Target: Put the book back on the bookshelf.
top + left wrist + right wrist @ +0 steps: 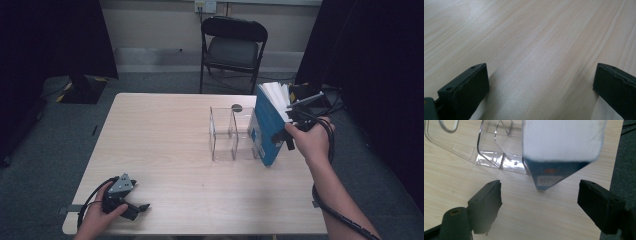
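A blue book (268,127) is standing tilted near the table's (165,150) right edge, leaning against the clear plastic holder (232,132), pages up. The right gripper (295,120) is hovering just beside its top with jaws spread wide, gripping nothing. The left gripper (131,206) is resting by the near left corner, jaws wide apart and empty.

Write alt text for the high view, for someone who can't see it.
A person's right hand holds an open claw at a tilted blue book leaning beside a clear plastic organizer on a light wooden table. The left claw rests near the table's front left corner.
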{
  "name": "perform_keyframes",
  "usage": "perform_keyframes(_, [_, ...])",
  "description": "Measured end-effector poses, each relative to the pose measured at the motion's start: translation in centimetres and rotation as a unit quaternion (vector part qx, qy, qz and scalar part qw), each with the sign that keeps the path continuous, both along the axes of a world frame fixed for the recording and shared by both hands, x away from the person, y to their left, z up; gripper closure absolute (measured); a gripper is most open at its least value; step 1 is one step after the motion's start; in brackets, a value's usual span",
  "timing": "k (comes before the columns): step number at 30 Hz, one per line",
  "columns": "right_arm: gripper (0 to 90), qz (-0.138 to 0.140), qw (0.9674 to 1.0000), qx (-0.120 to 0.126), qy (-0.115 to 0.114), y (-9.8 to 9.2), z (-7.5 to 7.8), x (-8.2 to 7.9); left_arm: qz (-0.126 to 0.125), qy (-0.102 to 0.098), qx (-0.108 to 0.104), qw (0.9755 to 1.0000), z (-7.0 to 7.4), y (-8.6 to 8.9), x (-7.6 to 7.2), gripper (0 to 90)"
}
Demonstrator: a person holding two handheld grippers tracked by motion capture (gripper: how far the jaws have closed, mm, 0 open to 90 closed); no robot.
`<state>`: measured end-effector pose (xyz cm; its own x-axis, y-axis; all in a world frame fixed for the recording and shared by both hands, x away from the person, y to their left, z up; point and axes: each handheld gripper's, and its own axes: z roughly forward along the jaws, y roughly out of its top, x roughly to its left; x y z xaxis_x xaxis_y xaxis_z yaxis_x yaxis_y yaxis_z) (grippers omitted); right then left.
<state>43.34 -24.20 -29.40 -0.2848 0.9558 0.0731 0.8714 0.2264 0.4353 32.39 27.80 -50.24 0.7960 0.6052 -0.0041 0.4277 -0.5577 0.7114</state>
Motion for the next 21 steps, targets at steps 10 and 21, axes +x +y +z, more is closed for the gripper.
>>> perform_keyframes(10, [19.3, 0.019, 0.9998, 0.011, 0.002, 0.1, -0.9, -0.9, 0.001, -0.002, -0.004, 1.0, -0.1, 0.0, 0.0, 0.0])
perform_keyframes(21, [19.4, 0.039, 0.9991, 0.019, -0.003, 0.6, -2.0, -1.8, 0.002, -0.003, -0.006, 1.0, -0.1, 0.0, 0.0, 0.0])
